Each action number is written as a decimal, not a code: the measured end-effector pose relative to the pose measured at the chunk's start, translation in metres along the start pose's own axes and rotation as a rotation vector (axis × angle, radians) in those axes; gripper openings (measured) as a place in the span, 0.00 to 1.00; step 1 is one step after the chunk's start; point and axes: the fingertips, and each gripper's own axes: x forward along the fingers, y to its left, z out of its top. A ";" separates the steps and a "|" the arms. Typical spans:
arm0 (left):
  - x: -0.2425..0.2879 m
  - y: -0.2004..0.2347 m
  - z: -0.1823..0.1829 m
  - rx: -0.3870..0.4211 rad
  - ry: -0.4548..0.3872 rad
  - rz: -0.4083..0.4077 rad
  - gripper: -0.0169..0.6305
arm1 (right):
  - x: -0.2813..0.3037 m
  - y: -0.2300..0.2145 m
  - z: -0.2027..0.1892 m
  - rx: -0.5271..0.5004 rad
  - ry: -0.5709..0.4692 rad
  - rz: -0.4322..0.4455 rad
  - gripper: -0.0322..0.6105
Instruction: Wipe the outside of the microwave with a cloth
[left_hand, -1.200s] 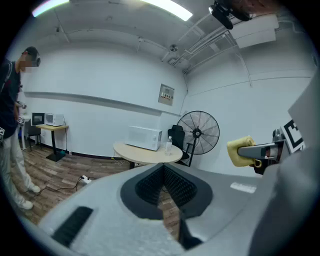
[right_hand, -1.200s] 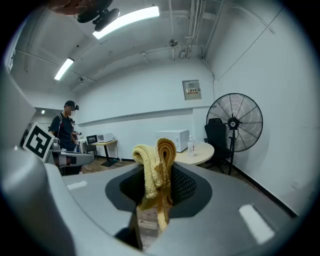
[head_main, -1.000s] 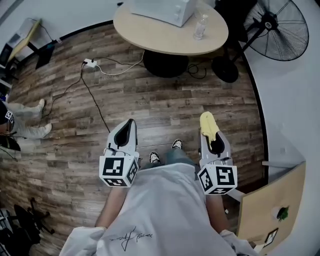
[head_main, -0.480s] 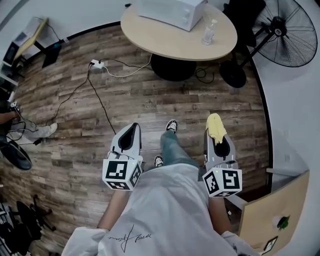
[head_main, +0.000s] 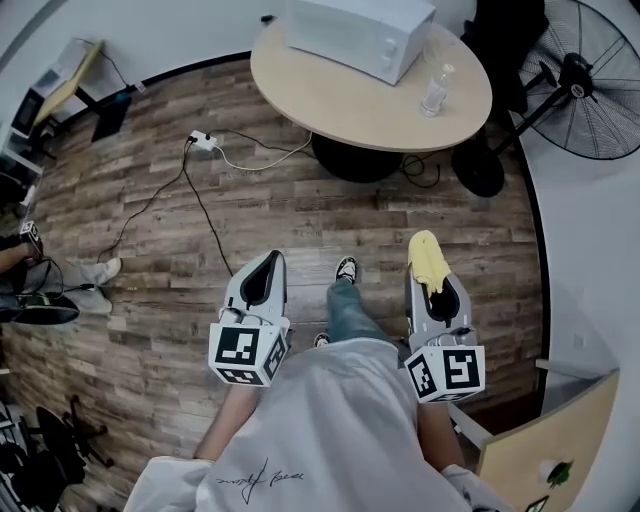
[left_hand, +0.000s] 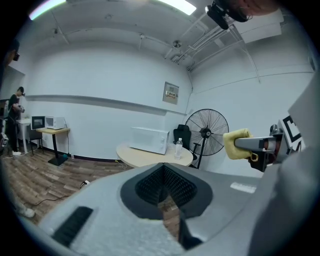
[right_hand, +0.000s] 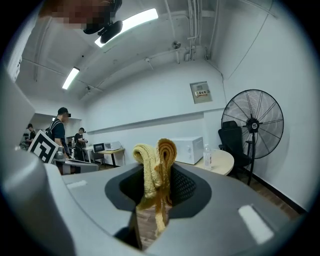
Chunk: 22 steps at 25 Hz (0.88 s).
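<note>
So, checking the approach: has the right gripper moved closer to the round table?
Yes. In the head view the floor gap between the right gripper and the round table has shrunk: it has moved toward the table, yellow cloth clamped.

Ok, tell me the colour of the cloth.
Yellow. The cloth, clamped in the right gripper, shows best in the right gripper view.

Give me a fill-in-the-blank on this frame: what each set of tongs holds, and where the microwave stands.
1. The right tongs are shut on a yellow ____.
2. The left tongs are shut and hold ____.
3. The white microwave stands on a round ____.
4. The clear thing standing beside the microwave is a ____.

Missing words: cloth; nothing; table; bottle.
</note>
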 end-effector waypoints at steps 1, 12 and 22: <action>0.012 0.005 0.004 0.002 0.004 0.003 0.01 | 0.013 -0.005 0.002 0.005 0.002 -0.004 0.23; 0.122 0.071 0.068 0.004 0.002 0.059 0.01 | 0.168 -0.034 0.034 0.013 0.025 0.017 0.23; 0.255 0.115 0.120 -0.020 -0.013 -0.036 0.01 | 0.279 -0.064 0.048 0.004 0.084 0.006 0.24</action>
